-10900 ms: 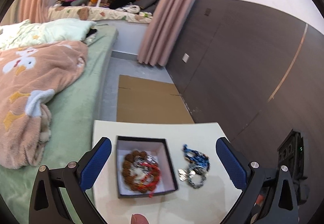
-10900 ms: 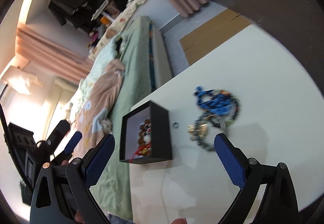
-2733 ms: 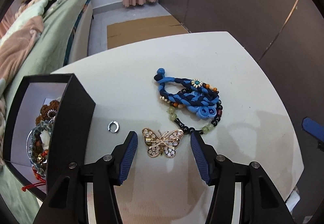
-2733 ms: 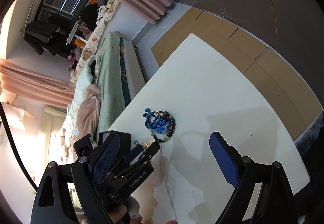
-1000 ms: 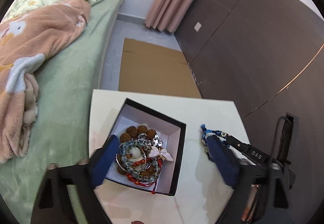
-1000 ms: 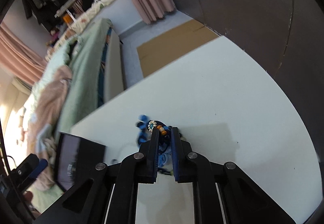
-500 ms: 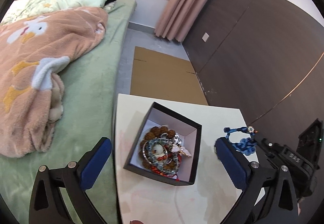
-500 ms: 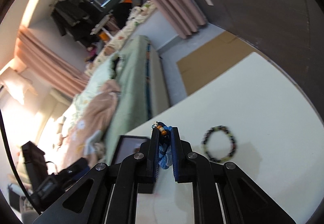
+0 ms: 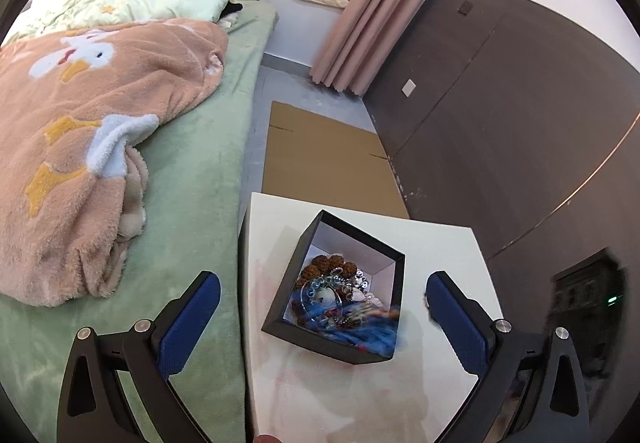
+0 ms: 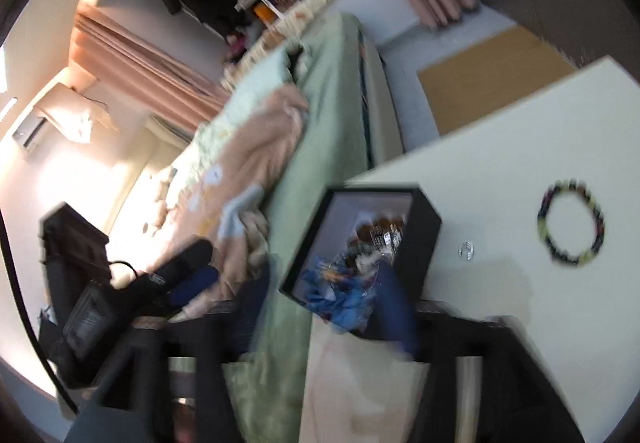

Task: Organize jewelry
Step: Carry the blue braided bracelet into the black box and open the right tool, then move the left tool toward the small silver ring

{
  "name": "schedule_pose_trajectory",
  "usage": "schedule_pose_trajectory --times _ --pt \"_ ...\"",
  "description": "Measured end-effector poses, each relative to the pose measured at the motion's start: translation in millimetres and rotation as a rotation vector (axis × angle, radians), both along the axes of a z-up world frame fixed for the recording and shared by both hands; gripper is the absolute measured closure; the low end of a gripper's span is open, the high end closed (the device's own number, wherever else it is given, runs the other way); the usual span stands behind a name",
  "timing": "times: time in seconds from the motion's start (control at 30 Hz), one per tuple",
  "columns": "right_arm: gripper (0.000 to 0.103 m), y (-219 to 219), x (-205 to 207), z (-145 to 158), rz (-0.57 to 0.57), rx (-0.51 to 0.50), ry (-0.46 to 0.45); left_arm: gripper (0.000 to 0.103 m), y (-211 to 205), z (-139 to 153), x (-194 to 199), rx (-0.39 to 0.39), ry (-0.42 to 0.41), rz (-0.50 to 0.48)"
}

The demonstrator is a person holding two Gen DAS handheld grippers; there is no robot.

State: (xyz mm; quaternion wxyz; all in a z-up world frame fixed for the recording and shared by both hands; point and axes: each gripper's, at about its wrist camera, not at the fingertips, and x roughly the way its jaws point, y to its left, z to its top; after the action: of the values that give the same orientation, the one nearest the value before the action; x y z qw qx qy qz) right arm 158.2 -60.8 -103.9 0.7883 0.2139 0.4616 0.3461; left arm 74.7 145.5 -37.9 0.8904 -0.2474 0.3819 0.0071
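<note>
A square black cardboard box (image 9: 335, 285) is seen near the desk's (image 9: 440, 251) left edge, with a blurred blue braided bracelet (image 9: 362, 327) inside among brown beads. The left gripper (image 9: 320, 323) is held wide. Only the right wrist view shows a dark beaded bracelet (image 10: 571, 227) and a small silver ring (image 10: 465, 249) outside the box; the right gripper (image 10: 324, 317) is blurred, apparently parted.

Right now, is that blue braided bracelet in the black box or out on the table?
In. The blue braided bracelet, blurred, lies on the other jewelry inside the open black box.
</note>
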Motion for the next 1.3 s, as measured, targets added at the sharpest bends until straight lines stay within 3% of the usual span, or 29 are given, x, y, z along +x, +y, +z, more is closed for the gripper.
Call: schedule_pose_trajectory --times 0.13,0.23,0.67,1.0,1.17,1.3 --pt "0.022 -15 0 6 -0.041 -0.008 -0.028 0.0 1 3 -2 0.0 -0.009 -0.001" --pt "0.01 -32 1 9 -0.079 -0.017 -0.035 0.0 -2 5 -2 0.0 -0.013 -0.008" --pt "0.009 -123 5 17 -0.273 -0.047 0.012 0.0 -80 12 11 0.074 -0.015 -0.143" --pt "0.009 -177 -4 30 -0.359 -0.114 -0.009 0.0 -141 1 13 0.156 -0.019 -0.142" --pt "0.009 -202 -6 32 -0.375 -0.111 -0.001 0.009 -172 -13 11 0.209 -0.023 -0.137" --pt "0.009 -221 -7 31 -0.386 -0.105 0.005 0.026 -186 -32 13 0.217 -0.004 -0.113"
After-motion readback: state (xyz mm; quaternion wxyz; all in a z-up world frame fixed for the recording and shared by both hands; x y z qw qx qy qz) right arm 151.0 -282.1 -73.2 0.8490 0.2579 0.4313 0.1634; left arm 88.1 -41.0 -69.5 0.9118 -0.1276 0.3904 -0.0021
